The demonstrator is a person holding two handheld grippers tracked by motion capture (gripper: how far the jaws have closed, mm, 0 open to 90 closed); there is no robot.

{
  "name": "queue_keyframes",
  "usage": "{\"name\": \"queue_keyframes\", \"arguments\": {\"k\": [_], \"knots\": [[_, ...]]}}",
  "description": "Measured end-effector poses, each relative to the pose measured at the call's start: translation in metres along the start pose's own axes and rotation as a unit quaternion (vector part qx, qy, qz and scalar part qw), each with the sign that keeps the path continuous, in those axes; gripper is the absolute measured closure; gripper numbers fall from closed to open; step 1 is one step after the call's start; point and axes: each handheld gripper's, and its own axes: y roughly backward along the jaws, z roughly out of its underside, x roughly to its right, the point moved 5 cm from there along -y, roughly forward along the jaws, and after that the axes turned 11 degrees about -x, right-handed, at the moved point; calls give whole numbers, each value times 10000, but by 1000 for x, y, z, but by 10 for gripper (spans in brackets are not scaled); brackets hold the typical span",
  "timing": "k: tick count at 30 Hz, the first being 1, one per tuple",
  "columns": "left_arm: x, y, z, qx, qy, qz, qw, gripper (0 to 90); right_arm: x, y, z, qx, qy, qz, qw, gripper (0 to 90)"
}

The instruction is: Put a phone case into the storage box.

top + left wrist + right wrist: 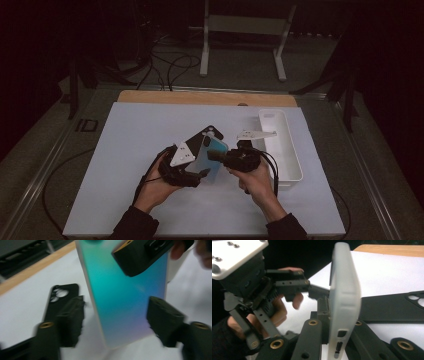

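Iridescent teal and slippery-looking, the phone is up off the white mat between my two tools, with my right gripper clamped on its frosted edge near the port end and the black case lying flat behind. My left gripper stands wide, its jaws either side of the phone's body without touching. If I close the left one off-centre, I judge the phone could twist out of the right's thin edge hold and drop onto the mat

A phone with an iridescent teal back in a frosted clear case stands on edge, lifted off the tabletop. Just behind the phone, a black case lies flat, camera cutouts showing.
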Motion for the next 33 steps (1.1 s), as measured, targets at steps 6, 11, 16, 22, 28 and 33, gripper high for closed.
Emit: {"name": "queue_keyframes", "arguments": {"k": [6, 11, 16, 22, 28, 33], "knots": [[-3, 1, 2, 47, 150, 206, 9997, 244, 0, -1, 0, -73, 161, 200, 9996, 870], [-6, 1, 7, 30, 296, 399, 9988, 211, 0, 5, -2, 14, 231, 263, 9994, 870], [-7, 0, 11, 6, 396, 593, 9975, 181, -2, 13, -4, 158, 444, 232, 9986, 868], [-4, -2, 16, 18, 446, 827, 9956, 158, -6, 19, -5, 231, 649, 177, 9975, 868], [-2, -2, 15, 76, 432, 986, 9942, 179, -13, 19, -8, 225, 887, 5, 9958, 867], [2, -1, 15, 134, 381, 1098, 9931, 241, -20, 16, -10, 192, 1029, -240, 9942, 867]]}}
